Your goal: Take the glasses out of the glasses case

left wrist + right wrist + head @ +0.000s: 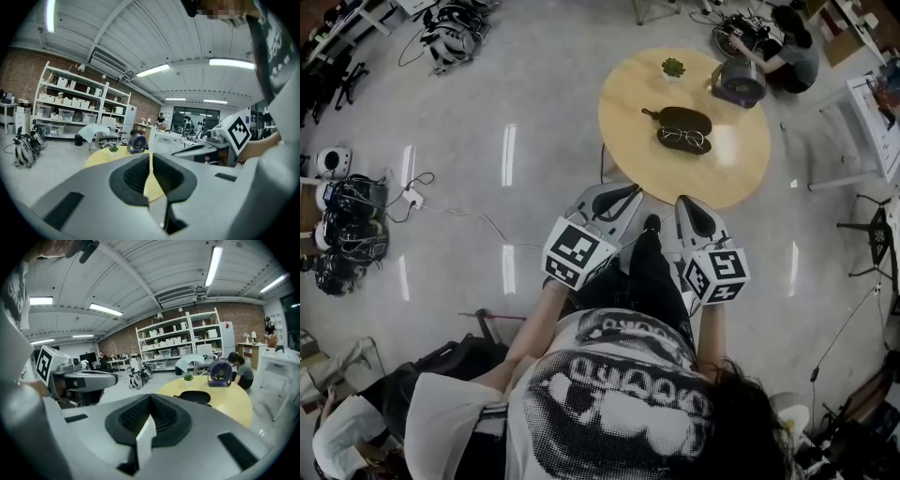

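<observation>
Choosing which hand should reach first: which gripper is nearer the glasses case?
Right, by a little. The right gripper is at the near edge of the table, almost in line with the glasses case; the left gripper is alongside, offset further left.

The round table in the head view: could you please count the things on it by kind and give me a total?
Glasses case: 1
Glasses: 1
Potted plant: 1
Purple fan: 1
Total: 4
</observation>
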{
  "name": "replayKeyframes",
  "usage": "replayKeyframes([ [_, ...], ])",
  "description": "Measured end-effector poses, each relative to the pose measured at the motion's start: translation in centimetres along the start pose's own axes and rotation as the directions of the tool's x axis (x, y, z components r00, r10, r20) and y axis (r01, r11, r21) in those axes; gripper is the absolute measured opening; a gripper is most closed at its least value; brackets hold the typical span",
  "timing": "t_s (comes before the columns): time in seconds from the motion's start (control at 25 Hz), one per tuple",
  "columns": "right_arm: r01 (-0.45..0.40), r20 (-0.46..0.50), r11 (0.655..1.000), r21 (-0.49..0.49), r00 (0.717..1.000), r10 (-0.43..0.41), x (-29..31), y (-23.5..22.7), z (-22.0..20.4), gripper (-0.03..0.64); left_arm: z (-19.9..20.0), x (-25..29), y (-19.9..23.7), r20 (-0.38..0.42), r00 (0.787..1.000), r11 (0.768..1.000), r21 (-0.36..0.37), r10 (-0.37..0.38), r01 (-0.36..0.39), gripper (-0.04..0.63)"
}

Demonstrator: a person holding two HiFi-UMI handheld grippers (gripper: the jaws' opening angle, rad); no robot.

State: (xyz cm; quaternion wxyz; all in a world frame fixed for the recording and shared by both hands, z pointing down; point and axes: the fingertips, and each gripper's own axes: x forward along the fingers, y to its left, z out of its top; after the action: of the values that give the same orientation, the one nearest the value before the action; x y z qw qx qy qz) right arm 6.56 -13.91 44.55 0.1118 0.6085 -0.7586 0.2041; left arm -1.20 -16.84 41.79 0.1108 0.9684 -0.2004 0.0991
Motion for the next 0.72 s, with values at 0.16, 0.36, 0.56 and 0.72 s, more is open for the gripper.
replayKeyframes([
  [0.16, -0.010, -0.012, 1.000, 0.024, 1.000, 0.010, 0.8, -1.0, -0.3, -0.003, -0.4, 0.9, 0.6, -0.017, 1.000, 1.000, -0.010, 0.010, -0.010, 0.028],
  [0.36, -0.031, -0.019, 0.999, 0.031, 0.999, 0.031, 3.3, -3.3, 0.4, -0.003, -0.3, 2.4, 1.7, -0.040, 0.999, 1.000, -0.003, 0.030, -0.030, 0.028],
  [0.56, -0.040, -0.024, 0.999, 0.033, 0.999, 0.041, 5.9, -6.6, 1.4, -0.003, 0.6, 5.7, 2.8, -0.053, 0.998, 1.000, 0.004, 0.029, -0.029, 0.028],
  [0.72, -0.041, -0.056, 0.998, 0.047, 0.997, 0.044, 7.6, -10.2, 0.9, -0.003, 0.8, 9.3, 3.5, -0.078, 0.997, 0.999, 0.024, 0.026, -0.024, 0.028],
])
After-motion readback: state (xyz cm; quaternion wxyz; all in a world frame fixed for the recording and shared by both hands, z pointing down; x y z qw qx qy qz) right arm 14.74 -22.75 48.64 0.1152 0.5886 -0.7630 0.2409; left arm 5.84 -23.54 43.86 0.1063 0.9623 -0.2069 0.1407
